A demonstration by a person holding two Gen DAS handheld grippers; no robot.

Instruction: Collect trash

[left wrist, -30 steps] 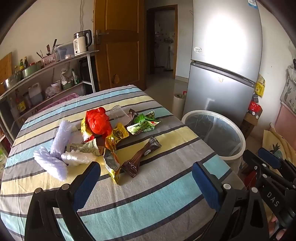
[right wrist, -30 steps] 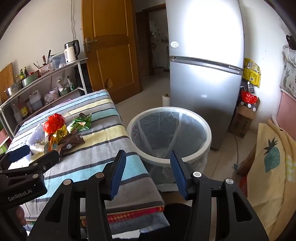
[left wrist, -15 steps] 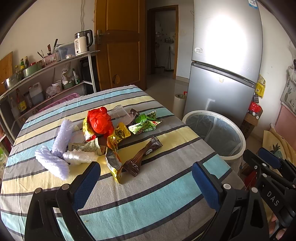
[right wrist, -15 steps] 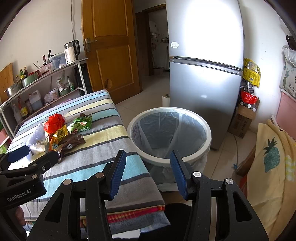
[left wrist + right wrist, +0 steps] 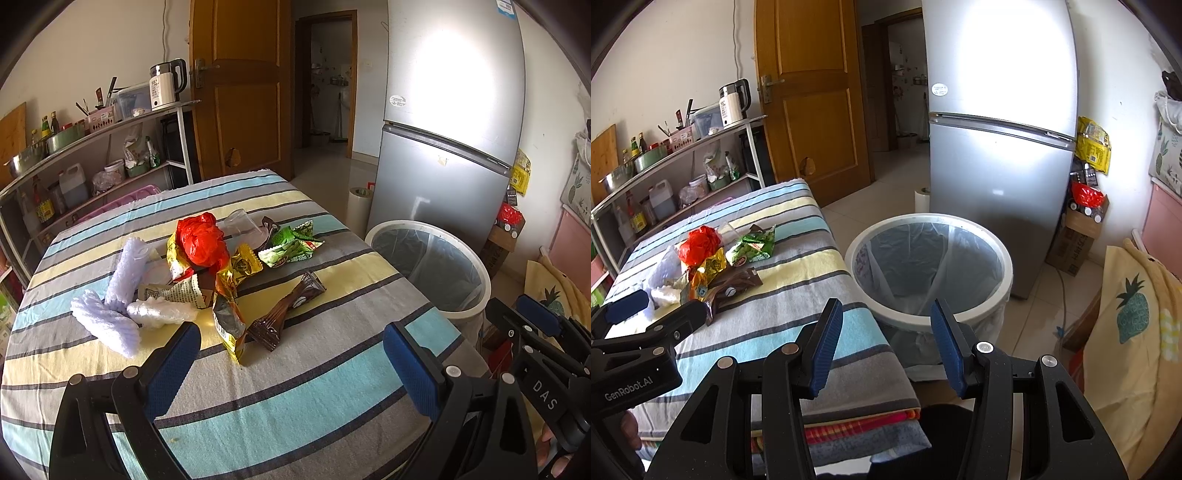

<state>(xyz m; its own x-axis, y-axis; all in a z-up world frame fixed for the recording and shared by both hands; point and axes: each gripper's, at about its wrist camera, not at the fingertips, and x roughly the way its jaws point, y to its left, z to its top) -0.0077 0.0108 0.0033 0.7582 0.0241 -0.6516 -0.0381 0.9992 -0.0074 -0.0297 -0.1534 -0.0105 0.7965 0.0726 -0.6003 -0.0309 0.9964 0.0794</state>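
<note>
Wide apart, holding nothing, our left gripper point(image 5: 291, 354) hangs over the striped table point(image 5: 295, 387); the trash pile point(image 5: 207, 273) lies at its eleven o'clock. Our right gripper point(image 5: 882, 343) gapes too, empty, with the bin point(image 5: 929, 269) at twelve o'clock.

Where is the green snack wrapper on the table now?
In the left wrist view, the green snack wrapper lies right of the red plastic bag, at the pile's edge nearest the bin.
</note>
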